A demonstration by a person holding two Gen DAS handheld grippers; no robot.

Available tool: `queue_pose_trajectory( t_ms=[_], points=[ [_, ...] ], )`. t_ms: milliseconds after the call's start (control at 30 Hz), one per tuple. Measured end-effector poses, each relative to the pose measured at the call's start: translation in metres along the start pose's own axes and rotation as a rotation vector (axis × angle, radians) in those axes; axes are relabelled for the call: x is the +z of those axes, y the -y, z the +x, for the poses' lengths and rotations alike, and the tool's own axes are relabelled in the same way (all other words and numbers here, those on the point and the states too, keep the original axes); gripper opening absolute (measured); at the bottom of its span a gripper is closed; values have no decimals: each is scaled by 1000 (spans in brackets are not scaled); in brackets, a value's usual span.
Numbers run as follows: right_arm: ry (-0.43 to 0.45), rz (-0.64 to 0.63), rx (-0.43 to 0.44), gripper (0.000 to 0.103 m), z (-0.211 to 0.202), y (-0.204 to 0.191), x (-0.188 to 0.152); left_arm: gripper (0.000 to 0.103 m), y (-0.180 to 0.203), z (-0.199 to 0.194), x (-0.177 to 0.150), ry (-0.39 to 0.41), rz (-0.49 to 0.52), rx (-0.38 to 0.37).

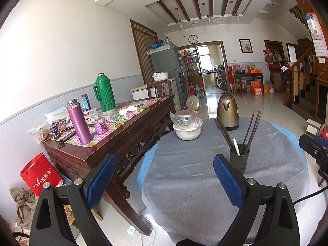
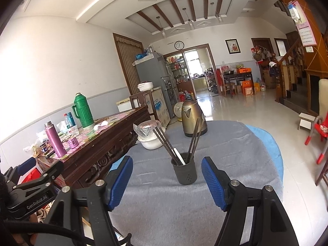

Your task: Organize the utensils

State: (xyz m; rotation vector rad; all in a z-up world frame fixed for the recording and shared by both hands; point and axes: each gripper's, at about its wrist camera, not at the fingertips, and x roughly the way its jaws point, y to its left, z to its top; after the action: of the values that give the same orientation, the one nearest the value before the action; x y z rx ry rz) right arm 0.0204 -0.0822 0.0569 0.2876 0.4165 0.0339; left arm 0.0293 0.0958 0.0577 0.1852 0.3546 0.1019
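A dark grey perforated utensil holder [image 2: 185,171] stands on the grey cloth of the round table [image 2: 235,147]. Several dark chopsticks [image 2: 195,137] and one white utensil [image 2: 178,155] lean out of it. My right gripper [image 2: 167,164] is open just in front of the holder, nothing between its blue pads [image 2: 212,182]. In the left wrist view the same holder [image 1: 238,162] sits right of centre, close behind the right pad [image 1: 226,179]. My left gripper [image 1: 164,162] is open and empty, over the table's near left part.
A bronze kettle [image 2: 192,120] and a white bowl holding a wrapped metal pot [image 2: 148,136] stand at the table's far side. A dark wooden side table [image 1: 123,127] to the left carries a purple flask [image 1: 79,123], a green thermos [image 1: 104,94] and clutter. A red chair [image 2: 319,131] stands right.
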Motion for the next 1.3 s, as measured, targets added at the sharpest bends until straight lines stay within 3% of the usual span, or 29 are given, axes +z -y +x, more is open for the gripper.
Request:
queue_pose_trajectory(
  t_ms=[1300],
  points=[
    [43, -39, 6, 73, -16, -11, 1, 96, -9, -1, 0, 0, -11, 34]
  ],
)
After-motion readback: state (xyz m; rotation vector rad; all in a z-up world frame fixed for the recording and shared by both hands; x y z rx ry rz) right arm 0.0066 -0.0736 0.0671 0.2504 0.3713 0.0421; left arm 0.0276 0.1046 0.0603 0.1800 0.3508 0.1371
